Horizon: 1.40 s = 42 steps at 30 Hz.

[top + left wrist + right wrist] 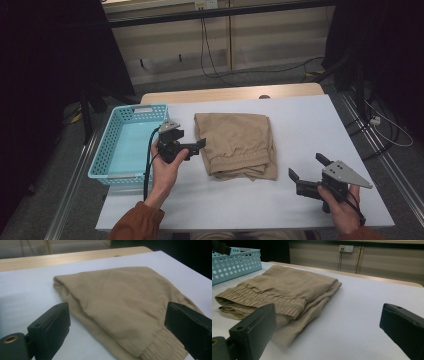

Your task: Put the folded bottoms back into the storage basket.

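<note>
A folded tan garment point(235, 145) with an elastic waistband lies in the middle of the white table point(310, 120). My left gripper point(196, 148) is held at the garment's left edge, pointing at it. Its jaws stand open, and in the left gripper view the garment point(120, 297) lies just ahead of the left gripper point(117, 312). My right gripper point(308, 167) hovers open near the front right of the table, a short way from the cloth. In the right gripper view the garment point(284, 287) lies ahead and to the left of the right gripper point(328, 312), waistband facing me.
A teal perforated basket point(103, 150) stands at the table's left side, next to my left hand, and its wall point(234, 262) shows in the right gripper view. Bare white tabletop stretches right of the garment. Cables run over the floor beyond the table.
</note>
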Each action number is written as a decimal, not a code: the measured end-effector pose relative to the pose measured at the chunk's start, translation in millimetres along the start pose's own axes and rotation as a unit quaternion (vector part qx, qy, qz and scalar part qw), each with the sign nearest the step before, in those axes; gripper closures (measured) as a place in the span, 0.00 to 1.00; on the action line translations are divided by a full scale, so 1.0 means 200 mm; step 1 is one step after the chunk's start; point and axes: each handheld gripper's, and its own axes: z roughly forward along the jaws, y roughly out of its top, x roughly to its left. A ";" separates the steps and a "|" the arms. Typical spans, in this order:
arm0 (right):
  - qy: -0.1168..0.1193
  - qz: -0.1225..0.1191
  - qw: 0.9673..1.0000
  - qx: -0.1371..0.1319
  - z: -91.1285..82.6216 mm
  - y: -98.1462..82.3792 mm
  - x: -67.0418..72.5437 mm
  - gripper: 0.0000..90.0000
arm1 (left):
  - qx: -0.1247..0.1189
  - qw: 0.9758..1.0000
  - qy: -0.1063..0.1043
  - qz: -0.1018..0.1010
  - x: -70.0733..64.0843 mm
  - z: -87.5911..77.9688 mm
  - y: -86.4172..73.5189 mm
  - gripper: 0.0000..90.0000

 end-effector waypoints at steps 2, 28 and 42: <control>-0.001 -0.001 1.000 0.001 0.00 0.00 0.00 0.01 | 0.000 1.000 0.001 0.009 0.00 0.01 0.02 0.08; 0.008 0.001 1.000 0.001 0.00 0.00 0.01 0.01 | 0.066 0.997 0.012 -0.027 0.12 0.28 0.21 0.10; 0.013 0.000 1.000 0.003 0.00 0.00 0.01 0.02 | 0.126 0.987 0.044 -0.089 0.30 0.52 0.13 0.14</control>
